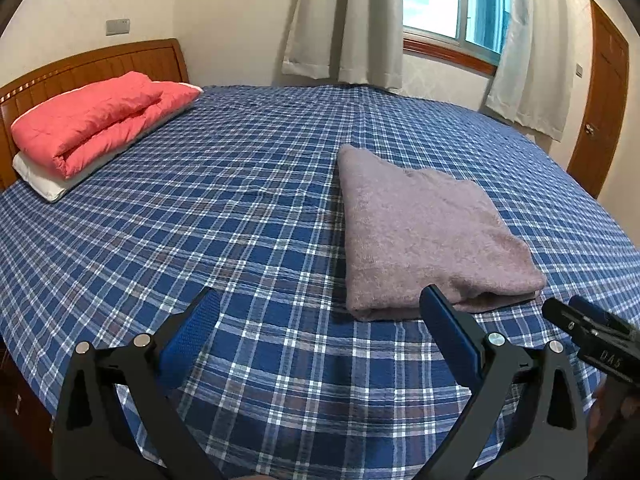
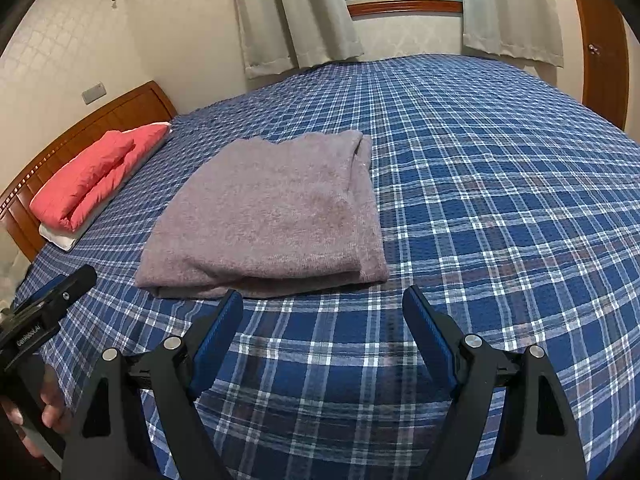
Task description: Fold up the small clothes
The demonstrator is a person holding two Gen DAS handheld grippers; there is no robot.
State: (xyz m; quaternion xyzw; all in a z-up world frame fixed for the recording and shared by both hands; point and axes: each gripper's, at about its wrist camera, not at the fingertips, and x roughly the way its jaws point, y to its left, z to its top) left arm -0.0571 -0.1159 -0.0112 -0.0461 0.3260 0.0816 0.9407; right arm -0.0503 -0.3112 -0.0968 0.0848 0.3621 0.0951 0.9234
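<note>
A grey-purple knitted garment [image 1: 424, 232] lies folded into a flat rectangle on the blue plaid bed [image 1: 240, 220]. My left gripper [image 1: 320, 304] is open over the sheet just in front of the garment's near left corner, with nothing between its blue pads. In the right wrist view the same garment [image 2: 272, 216] lies ahead and to the left. My right gripper [image 2: 324, 300] stands open just short of the folded near edge, holding nothing. The right gripper [image 1: 580, 320] shows at the right edge of the left wrist view, and the left gripper [image 2: 60, 292] at the left edge of the right wrist view.
A folded pink quilt [image 1: 96, 120] on a white pillow [image 1: 44, 184] lies by the wooden headboard [image 1: 100, 64] at the left. Curtains [image 1: 344, 20] and a window are behind the bed, a wooden door [image 1: 600, 100] at the right. A hand [image 2: 48, 408] holds the left gripper's handle.
</note>
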